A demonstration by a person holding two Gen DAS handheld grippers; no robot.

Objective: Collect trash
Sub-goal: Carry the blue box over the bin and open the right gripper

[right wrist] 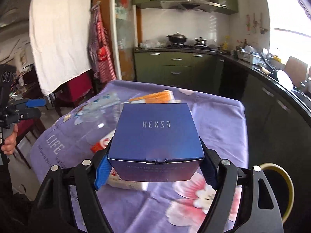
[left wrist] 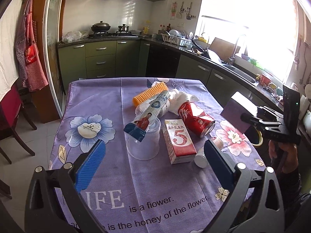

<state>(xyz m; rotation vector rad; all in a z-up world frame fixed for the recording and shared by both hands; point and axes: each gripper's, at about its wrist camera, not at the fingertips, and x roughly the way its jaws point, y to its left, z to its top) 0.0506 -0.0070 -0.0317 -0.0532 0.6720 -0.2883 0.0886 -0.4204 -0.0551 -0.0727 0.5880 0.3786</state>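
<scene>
Trash lies on the purple flowered tablecloth: a red-and-white milk carton, a crushed red can, an upturned clear plastic cup, a clear bottle with a blue label, an orange ridged roll, crumpled white tissue and a small white-capped bottle. My left gripper is open, just in front of the cup and carton. My right gripper is shut on a blue HEXZE box, held above the table; the box also shows in the left wrist view.
A round bin with a yellow rim stands off the table's right side. Kitchen counters with a sink run along the right. Chairs stand to the left of the table.
</scene>
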